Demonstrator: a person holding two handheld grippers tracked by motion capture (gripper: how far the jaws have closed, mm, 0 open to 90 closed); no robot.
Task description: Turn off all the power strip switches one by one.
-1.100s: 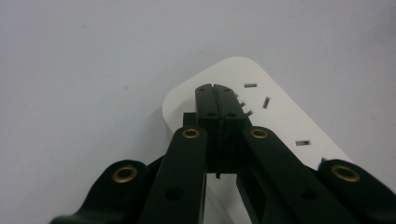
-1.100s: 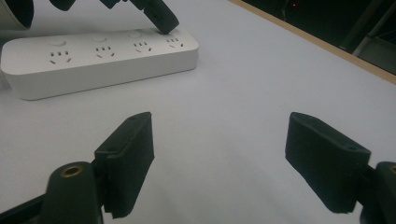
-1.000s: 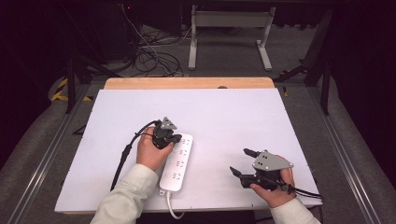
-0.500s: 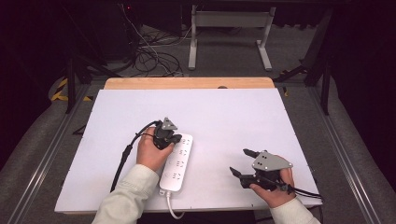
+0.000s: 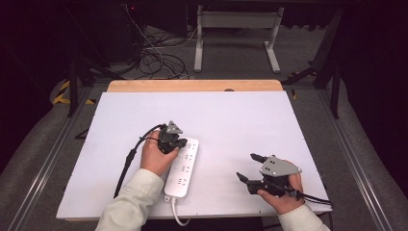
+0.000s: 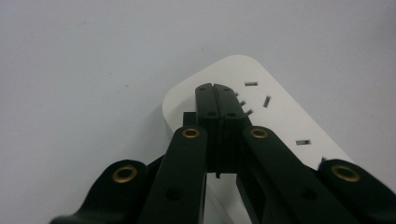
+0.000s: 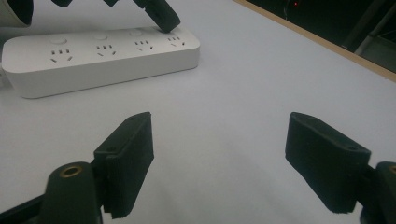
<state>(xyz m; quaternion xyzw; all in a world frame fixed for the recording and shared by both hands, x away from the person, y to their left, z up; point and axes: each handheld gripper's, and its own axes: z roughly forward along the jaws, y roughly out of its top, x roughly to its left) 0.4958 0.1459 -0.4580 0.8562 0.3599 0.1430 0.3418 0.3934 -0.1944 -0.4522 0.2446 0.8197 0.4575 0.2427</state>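
1. While the person's sleeves run off the bottom edge of the high view, the right gripper [image 5: 249, 168] sits at the near right of the white table [image 5: 250, 120], its jaws spread wide with nothing between them.
2. Just left of it, a white power strip [image 5: 182, 168] lies lengthwise near the front edge; its cord [image 5: 177, 217] is cut off by the frame, and no brand or lettering can be read on it.
3. At the strip's far end, the left gripper [image 5: 182, 142] presses its tip down on the casing, jaws closed flat together and holding nothing; the left gripper view has them covering part of a socket.
4. Against the frames a second and half a second earlier, both grippers and the strip keep the same places.
5. Beyond the table, tangled cables [image 5: 159, 60] and a metal stand [image 5: 235, 36] fade into darkness.
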